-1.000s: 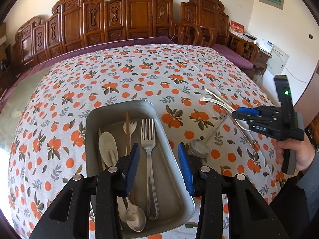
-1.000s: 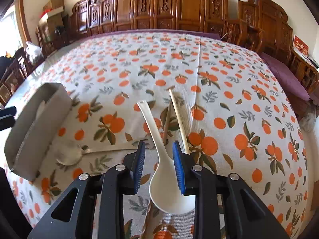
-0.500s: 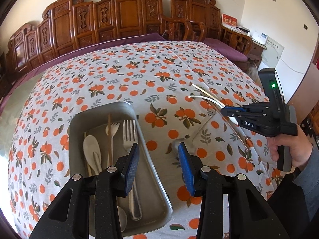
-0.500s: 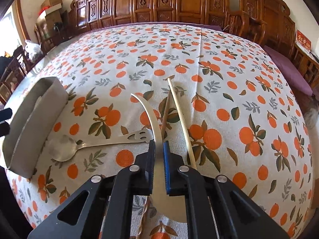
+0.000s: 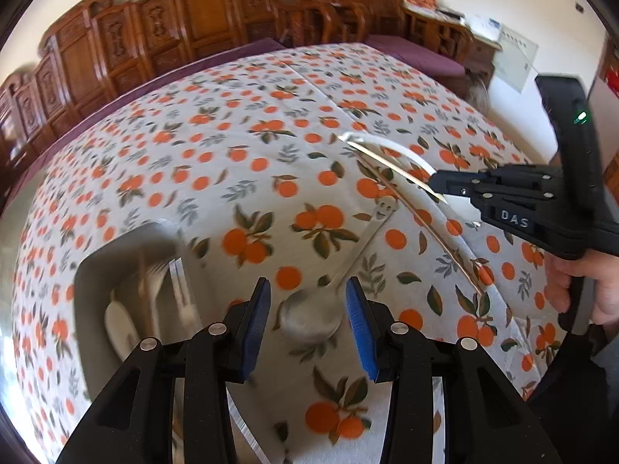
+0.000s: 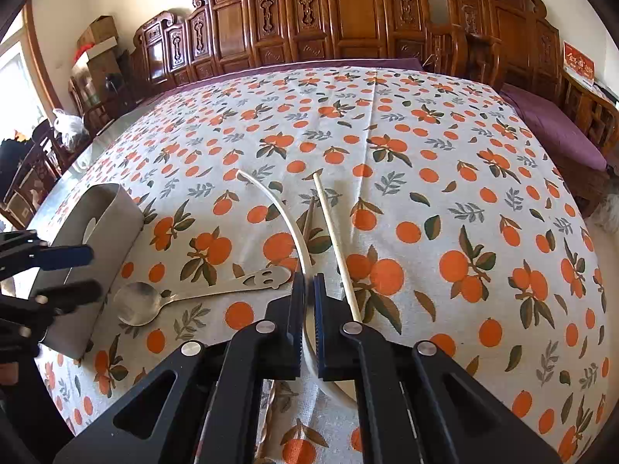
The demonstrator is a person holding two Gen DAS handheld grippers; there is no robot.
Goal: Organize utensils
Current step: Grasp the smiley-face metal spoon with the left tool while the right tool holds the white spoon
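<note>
We record, largest first: the surface (image 6: 445, 162), draped in a white cloth printed with oranges and leaves, with carved wooden chairs (image 6: 348, 19) ranged along its far edge. Next, a grey metal tray (image 5: 127, 255) at the left of the surface; in the left wrist view we make out a fork and a pale spoon inside it, both blurred. Our left gripper (image 5: 307, 323) hangs with its jaws parted and empty, the bowl of a steel spoon (image 6: 185, 295) lying on the cloth between and below them, just beside the tray. That spoon's handle carries a cut-out face and points toward the right gripper (image 6: 308, 319). The right jaws have just been closing and now clench the handle of a white plastic spoon (image 6: 282, 208), which curves away from the jaws over the cloth. A pale chopstick (image 6: 334, 239) lies just beside it on the right, with a darker wooden stick (image 6: 308, 216) between them.
</note>
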